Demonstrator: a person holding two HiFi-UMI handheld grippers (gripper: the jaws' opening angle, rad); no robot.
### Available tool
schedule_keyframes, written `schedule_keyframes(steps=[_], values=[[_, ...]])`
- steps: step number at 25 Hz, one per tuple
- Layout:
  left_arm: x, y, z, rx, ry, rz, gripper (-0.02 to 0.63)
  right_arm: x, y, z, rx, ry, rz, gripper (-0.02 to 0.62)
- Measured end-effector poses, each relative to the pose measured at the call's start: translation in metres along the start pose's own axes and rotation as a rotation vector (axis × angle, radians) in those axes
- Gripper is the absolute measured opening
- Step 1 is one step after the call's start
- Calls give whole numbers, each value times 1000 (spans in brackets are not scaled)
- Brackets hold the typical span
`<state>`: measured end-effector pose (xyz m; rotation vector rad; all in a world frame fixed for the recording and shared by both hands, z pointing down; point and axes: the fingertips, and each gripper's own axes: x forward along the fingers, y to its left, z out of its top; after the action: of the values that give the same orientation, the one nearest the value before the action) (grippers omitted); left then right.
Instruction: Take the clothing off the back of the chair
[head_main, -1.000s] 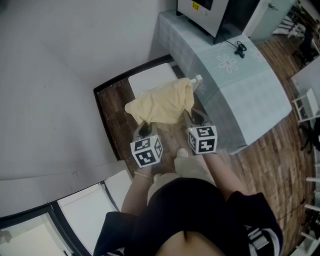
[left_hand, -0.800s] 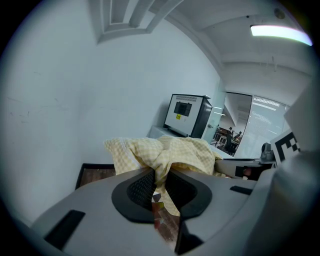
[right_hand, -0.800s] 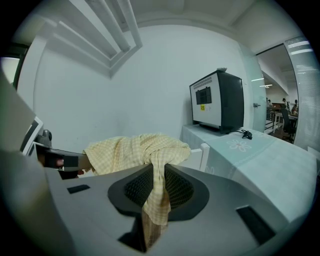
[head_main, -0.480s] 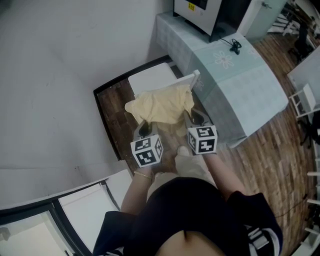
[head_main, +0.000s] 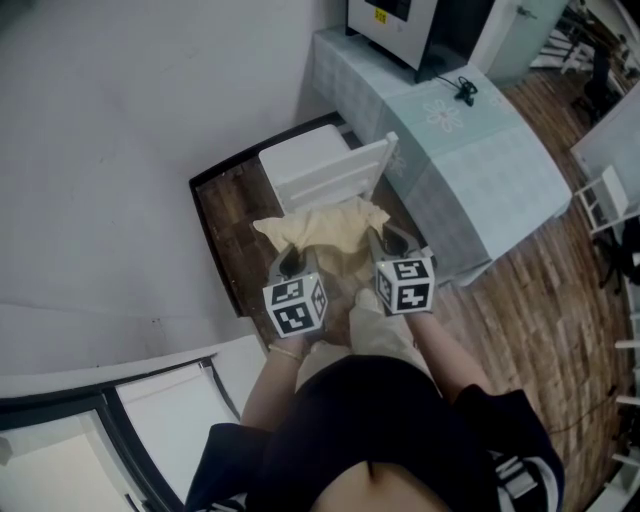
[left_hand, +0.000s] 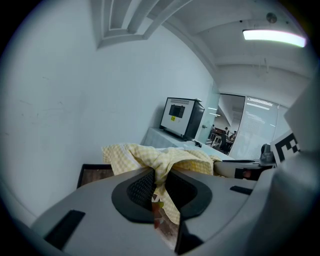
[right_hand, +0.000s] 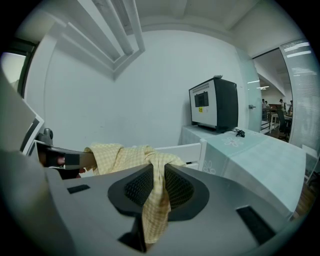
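1. Seen from above, a person's arms (head_main: 440, 350) reach up from the bottom centre of the frame, with a gripper in each hand.
2. The left gripper (head_main: 289, 260) has its fingers nearly together. They pinch a fold of the yellow checked garment (head_main: 322, 228). In the left gripper view, cloth is bunched between the dark ribbed pads and a tail hangs below them.
3. The right gripper (head_main: 392, 240) has its fingers just as narrow, clamped on another fold of the same garment. In the right gripper view, a strip of fabric drapes down through the gap.
4. The garment sags between the two grippers at the centre of the frame, just below the chair back. Whether it touches the top rail cannot be told.
5. The white chair (head_main: 330, 178) sits directly above the garment in the frame. Its top rail is bare and its seat lies beyond, toward the upper left.
6. On the right, the counter (head_main: 490, 160), covered in pale green cloth, runs diagonally from top centre to middle right. Its near edge passes close beside the chair and the right gripper.
7. A boxy machine (head_main: 405, 25) stands on the counter at the top edge, with a black cable (head_main: 462, 90) near it.
8. On the left, a grey wall (head_main: 120, 150) fills the upper left. A dark border (head_main: 205, 230) edges the narrow strip of floor beside the chair.
9. The widest open space is the wood floor (head_main: 545, 300) at the lower right, past the end of the counter.
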<state>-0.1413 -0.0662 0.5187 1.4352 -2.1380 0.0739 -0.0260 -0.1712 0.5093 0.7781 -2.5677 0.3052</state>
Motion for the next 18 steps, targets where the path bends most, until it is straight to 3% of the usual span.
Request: schedule_keyframes(steps=[18], values=[[-78, 26, -31, -18, -20, 4, 51, -52, 65, -30, -3, -19, 44, 72]])
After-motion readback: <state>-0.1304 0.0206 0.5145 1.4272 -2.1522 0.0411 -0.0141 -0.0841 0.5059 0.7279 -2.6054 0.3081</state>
